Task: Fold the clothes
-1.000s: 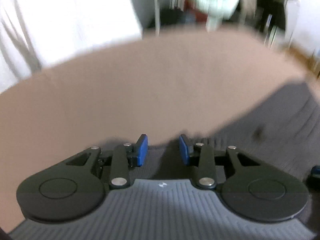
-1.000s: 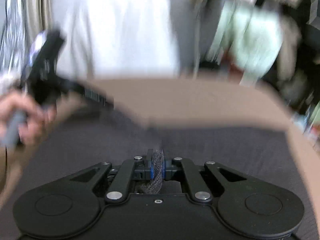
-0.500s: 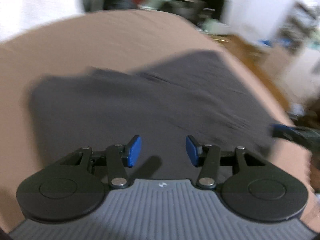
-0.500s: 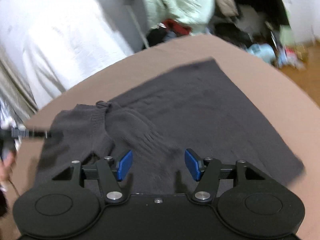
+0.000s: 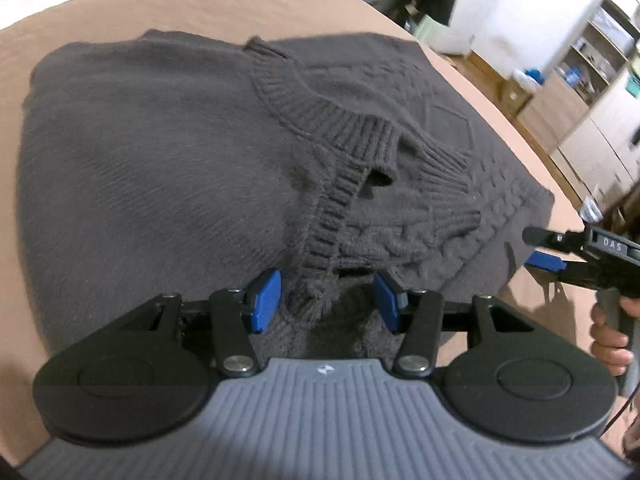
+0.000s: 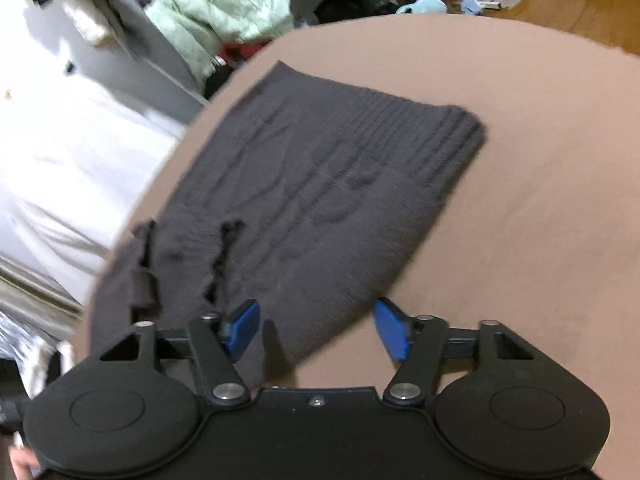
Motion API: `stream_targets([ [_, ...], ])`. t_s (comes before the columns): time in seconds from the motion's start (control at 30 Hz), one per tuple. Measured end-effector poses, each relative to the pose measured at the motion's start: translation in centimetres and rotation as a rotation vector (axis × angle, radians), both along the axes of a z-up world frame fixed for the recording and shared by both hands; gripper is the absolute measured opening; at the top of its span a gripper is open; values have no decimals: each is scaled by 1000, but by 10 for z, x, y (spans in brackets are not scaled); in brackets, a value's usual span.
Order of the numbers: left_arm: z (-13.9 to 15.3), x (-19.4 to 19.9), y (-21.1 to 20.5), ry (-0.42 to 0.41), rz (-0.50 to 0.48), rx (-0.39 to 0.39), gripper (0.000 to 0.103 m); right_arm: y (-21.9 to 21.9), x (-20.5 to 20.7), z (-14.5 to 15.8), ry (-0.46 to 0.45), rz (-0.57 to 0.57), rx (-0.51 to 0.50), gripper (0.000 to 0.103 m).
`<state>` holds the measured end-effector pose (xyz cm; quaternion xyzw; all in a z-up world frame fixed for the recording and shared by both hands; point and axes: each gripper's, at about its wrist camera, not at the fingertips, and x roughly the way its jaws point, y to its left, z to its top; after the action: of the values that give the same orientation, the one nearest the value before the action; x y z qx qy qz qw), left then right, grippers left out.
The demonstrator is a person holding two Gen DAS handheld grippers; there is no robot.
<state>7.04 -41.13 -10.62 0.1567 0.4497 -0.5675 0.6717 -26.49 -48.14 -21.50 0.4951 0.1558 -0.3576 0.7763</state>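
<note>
I see a dark grey knitted sweater (image 5: 160,152) lying spread on a tan, cloth-covered surface (image 6: 520,140), which may be a bed or a padded counter; I cannot tell which. In the left wrist view the ribbed neckline (image 5: 320,116) sits bunched and partly turned over near the middle, with cable-knit patterning running off to the right. My left gripper (image 5: 327,300) hovers low over that bunched knit, its blue-padded jaws spread apart and holding nothing, a ridge of fabric rising between them. My right gripper (image 6: 316,326) is also released and empty, its jaws straddling the near edge of the sweater where the knit meets the tan cover; the ribbed hem (image 6: 448,132) lies flat at the far end. In the left view the right gripper shows at the right edge, held by a hand (image 5: 610,336). The garment looks partly laid out, with the collar area rumpled. To fold well from here, I judge each grip should catch the full thickness of knit, both layers, close to an edge, and the lift should be level so the heavy knit does not drag or twist. The collar bunching could trap a crease.
</note>
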Motion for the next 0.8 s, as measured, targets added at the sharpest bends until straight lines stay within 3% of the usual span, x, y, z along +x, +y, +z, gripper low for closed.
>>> stream_targets([
  [0.07, 2, -3, 9, -24, 33, -4, 51, -11, 3, -10, -72, -25, -43, 86],
  [0.13, 3, -4, 12, -30, 59, 2, 51, -24, 5, -17, -125, -60, -70, 85],
  [0.2, 5, -4, 20, -35, 98, -9, 51, -39, 9, -22, -158, -109, -56, 62],
  [0.23, 7, -5, 24, -37, 119, -18, 51, -46, 12, -24, -165, -118, -32, 21],
  [0.27, 9, -5, 29, -39, 141, -27, 51, -53, 15, -25, -164, -114, 6, 15],
  [0.33, 12, -5, 38, -44, 185, -45, 51, -64, 20, -24, -171, -109, 55, 14],
  [0.4, 16, -6, 47, -48, 229, -63, 51, -65, 33, -9, -142, -73, -7, 14],
  [0.53, 23, -7, 65, -57, 317, -99, 48, -37, 94, 55, 29, 165, -326, 12],
  [0.7, 36, 22, 111, -68, 426, -141, 49, 63, 188, 132, 117, 593, -777, 12],
  [0.8, 41, 40, 140, -73, 488, -156, 49, 113, 236, 115, 148, 875, -805, 12],
])
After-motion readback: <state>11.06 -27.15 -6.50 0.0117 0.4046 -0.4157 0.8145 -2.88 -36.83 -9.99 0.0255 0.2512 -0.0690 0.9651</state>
